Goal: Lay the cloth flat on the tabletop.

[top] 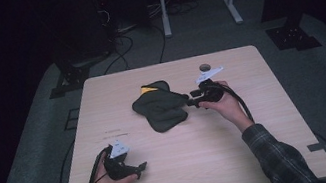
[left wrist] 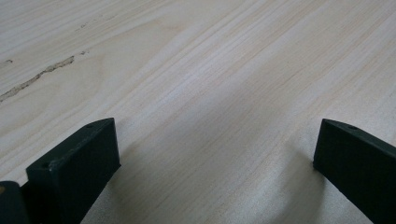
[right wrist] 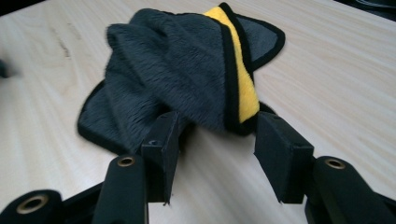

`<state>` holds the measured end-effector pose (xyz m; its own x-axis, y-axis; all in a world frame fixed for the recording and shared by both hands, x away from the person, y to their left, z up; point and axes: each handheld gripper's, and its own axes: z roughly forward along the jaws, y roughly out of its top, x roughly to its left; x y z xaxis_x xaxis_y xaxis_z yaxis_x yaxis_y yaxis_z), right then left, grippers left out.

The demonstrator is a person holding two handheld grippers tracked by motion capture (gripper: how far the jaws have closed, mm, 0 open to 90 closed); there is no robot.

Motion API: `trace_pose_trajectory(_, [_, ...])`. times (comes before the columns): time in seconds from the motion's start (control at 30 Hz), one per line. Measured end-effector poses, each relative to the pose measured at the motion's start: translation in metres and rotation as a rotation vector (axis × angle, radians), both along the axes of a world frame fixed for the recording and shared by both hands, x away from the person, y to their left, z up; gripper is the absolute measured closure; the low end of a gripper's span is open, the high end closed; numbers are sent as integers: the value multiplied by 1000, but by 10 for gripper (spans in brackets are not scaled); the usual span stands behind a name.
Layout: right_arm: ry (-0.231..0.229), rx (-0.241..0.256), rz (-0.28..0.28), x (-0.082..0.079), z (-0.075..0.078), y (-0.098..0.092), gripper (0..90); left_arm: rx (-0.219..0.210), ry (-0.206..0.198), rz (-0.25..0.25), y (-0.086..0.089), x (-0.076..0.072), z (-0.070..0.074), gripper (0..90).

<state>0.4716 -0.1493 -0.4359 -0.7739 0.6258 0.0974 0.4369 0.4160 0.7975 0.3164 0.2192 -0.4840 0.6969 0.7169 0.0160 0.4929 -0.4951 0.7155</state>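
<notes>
A dark grey cloth (top: 159, 106) with a yellow inner face lies crumpled a little past the middle of the pale wooden worktop (top: 243, 153), toward its 12 o'clock side. In the right gripper view the cloth (right wrist: 177, 70) is folded over on itself, a yellow strip edged in black running along its upper fold.

The right hand (top: 227, 104) reaches in from the 5 o'clock corner, its plaid sleeve (top: 277, 157) angled toward the centre, and holds the right tool (top: 192, 101) pointing toward 9 o'clock at the cloth's 3 o'clock edge. Its jaws stand apart, one on each side of the cloth's near hem; the left jaw seems to touch or sit just under the fabric, but nothing is clamped between them. A grey three-cornered plate (top: 209, 74) sits on top of this tool, and its cable (top: 241, 103) trails back along the forearm.

The left hand (top: 108, 182) rests low at the worktop's 7 o'clock area, well apart from the cloth, holding the left tool (top: 140, 169) aimed toward 3 o'clock. In the left gripper view its jaws are spread wide over bare wood (left wrist: 196, 84).
</notes>
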Motion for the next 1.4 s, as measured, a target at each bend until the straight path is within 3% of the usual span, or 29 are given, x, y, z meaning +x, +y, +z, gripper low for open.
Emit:
trace_pose_trajectory(0.2, [31, -35, 0, 15, -11, 11, 510, 0, 0, 0, 0, 0, 0, 0])
trace_pose_trajectory(0.27, [29, -33, 2, 17, -13, 13, 589, 0, 0, 0, 0, 0, 0, 0])
trace_pose_trajectory(0.33, [42, -32, 1, 17, -15, 14, 726, 0, 0, 0, 0, 0, 0, 0])
trace_pose_trajectory(0.5, [57, 5, 0, 12, -5, 10, 810, 0, 0, 0, 0, 0, 0, 0])
trace_pose_trajectory(0.87, [9, 57, 20, -20, 26, -20, 824, 0, 0, 0, 0, 0, 0, 0])
trace_pose_trajectory(1.1, [-21, 70, 18, -46, 35, -47, 826, 2, -1, -1, 0, 0, 0, 0])
trace_pose_trajectory(1.4, [-46, 45, -1, -78, 42, -83, 826, -1, 2, 1, 0, 0, 0, 0])
